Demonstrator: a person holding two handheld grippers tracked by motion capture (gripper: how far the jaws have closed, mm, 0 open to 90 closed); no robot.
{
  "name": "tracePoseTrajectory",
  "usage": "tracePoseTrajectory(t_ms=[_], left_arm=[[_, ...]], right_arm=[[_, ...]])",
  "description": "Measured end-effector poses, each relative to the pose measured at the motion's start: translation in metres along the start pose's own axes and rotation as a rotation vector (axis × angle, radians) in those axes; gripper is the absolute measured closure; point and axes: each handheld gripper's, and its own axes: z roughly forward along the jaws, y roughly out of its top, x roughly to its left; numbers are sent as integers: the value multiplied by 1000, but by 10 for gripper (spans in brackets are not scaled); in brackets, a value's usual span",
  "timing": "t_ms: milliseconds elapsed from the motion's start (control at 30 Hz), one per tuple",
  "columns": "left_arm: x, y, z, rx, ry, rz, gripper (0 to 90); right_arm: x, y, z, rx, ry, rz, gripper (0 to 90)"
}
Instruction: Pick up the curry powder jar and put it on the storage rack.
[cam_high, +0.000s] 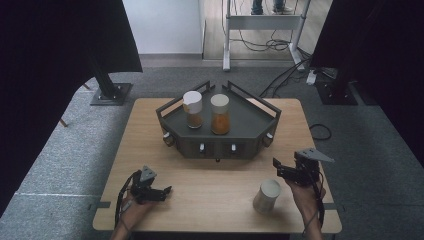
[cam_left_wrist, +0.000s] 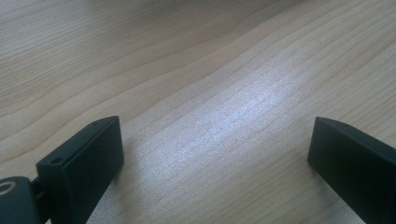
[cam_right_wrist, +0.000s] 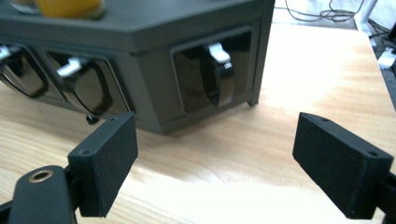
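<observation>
We see the upright jar (cam_high: 266, 196) at about 8 o'clock from our right tongs (cam_high: 280, 169), just beside them. Both right and left tongs (cam_high: 162, 191) are open and empty; right hand is nearer.

Black left gripper (cam_high: 165, 190) and right gripper (cam_high: 276, 165), grey triangular plates, trailing cables

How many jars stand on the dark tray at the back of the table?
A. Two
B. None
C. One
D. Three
A: in the high view two jars stand on the dark tray, one with a white lid and one with a beige lid; a third jar stands apart on the bare table, near the right tongs.
</observation>
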Motion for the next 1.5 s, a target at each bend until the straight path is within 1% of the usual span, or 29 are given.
tracePoseTrajectory(t_ms=[233,467,1000,1233,1500], left_arm=[[0,0,0,0,0,0,34],[0,0,0,0,1,-1,34],[0,0,0,0,2,-1,34],[-1,0,0,0,2,-2,34],[-1,0,0,0,2,-2,34]], right_arm=[[-2,-10,4,27,-14,9,135],[-3,-24,10,70,-32,11,134],[-5,-48,24,145,-54,27,134],[-8,-58,28,164,-65,35,133],[-9,-63,29,173,-68,42,130]])
